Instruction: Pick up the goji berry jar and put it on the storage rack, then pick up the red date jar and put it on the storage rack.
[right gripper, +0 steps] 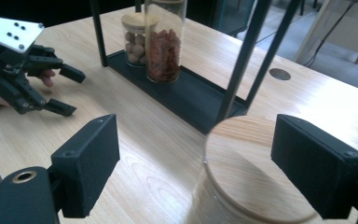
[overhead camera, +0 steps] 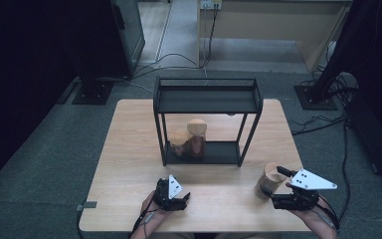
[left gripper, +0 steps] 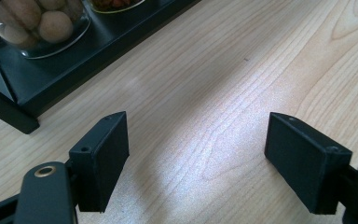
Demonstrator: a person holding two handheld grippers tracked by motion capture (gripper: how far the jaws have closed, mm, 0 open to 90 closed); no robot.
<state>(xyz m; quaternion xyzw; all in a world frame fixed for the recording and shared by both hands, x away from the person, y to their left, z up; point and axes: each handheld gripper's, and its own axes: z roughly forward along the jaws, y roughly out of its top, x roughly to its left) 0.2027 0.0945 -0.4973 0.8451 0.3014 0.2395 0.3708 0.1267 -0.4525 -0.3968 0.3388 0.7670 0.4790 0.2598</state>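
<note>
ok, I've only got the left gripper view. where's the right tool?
Observer: The right tool is at the near right of the light wooden table, straddling a clear glass jar with a round wooden lid.
Operator: gripped?
Observer: No. In the right gripper view, one jaw stands well clear of the lid.
Operator: what's next to the short glass jar of round nuts?
Observer: A taller glass jar of reddish pieces. Both are on the bottom shelf of the black metal rack.
</note>
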